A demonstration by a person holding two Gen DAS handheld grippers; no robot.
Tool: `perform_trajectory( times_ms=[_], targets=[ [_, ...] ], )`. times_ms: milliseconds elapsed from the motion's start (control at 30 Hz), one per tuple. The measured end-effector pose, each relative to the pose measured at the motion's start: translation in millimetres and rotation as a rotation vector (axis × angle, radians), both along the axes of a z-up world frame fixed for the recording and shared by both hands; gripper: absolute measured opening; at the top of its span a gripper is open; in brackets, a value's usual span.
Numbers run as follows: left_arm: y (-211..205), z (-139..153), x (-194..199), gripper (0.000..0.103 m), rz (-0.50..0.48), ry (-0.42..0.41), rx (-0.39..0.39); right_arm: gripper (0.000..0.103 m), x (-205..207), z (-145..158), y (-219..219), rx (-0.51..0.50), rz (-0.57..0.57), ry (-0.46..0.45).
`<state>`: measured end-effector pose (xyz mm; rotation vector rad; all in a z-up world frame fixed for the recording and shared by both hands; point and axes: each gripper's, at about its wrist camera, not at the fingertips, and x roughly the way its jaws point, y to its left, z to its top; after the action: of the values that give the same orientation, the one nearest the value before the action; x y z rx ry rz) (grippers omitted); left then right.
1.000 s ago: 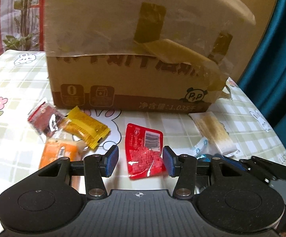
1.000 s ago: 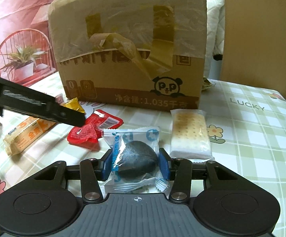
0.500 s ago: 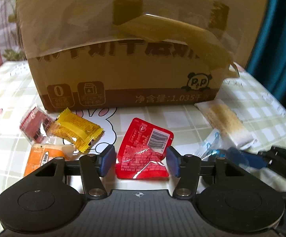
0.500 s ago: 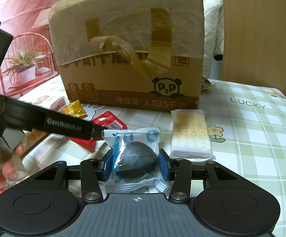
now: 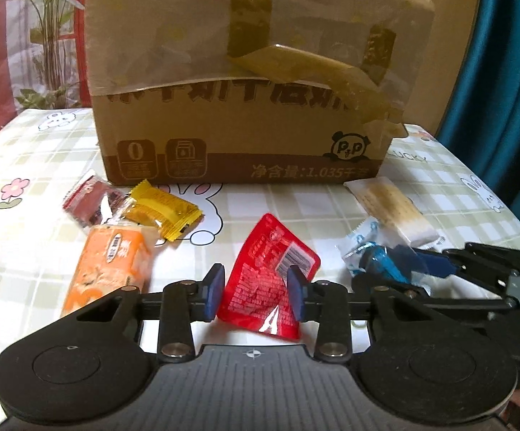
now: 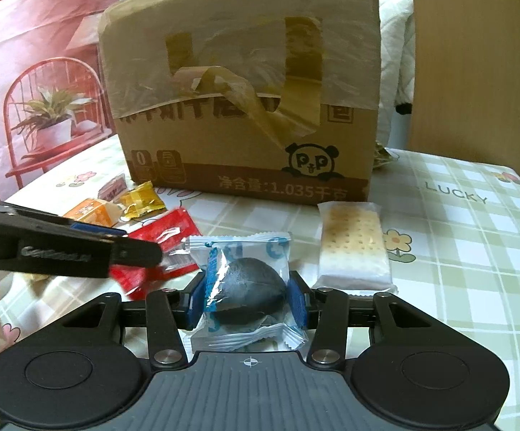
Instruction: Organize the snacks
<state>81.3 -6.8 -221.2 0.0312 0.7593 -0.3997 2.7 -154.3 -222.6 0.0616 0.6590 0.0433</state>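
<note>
My left gripper (image 5: 256, 292) is shut on a red snack packet (image 5: 267, 280) and holds it tilted, just above the table. My right gripper (image 6: 247, 296) is shut on a clear blue-printed packet with a dark round snack (image 6: 245, 289). That packet also shows in the left wrist view (image 5: 371, 255). The red packet shows in the right wrist view (image 6: 159, 240), behind the left gripper's finger. A taped cardboard box (image 5: 252, 82) stands behind the snacks.
On the checked tablecloth (image 5: 26, 165) lie an orange packet (image 5: 111, 265), a yellow packet (image 5: 164, 212), a dark red packet (image 5: 91, 199) and a cracker pack (image 5: 390, 210). The cracker pack (image 6: 351, 244) lies right of my right gripper. A teal curtain (image 5: 507, 72) hangs at the right.
My left gripper has closed on the red packet, which now stands tilted off the table. The right gripper has kept its hold on the dark-snack packet.
</note>
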Motion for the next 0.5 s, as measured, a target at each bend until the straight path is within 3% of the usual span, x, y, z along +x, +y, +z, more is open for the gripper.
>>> perform_trajectory(
  times_ms=[500],
  targets=[
    [8.1, 4.0, -23.8, 0.038, -0.017, -0.025, -0.017, 0.043, -0.6, 0.3, 0.6, -0.004, 0.011, -0.001]
  ],
)
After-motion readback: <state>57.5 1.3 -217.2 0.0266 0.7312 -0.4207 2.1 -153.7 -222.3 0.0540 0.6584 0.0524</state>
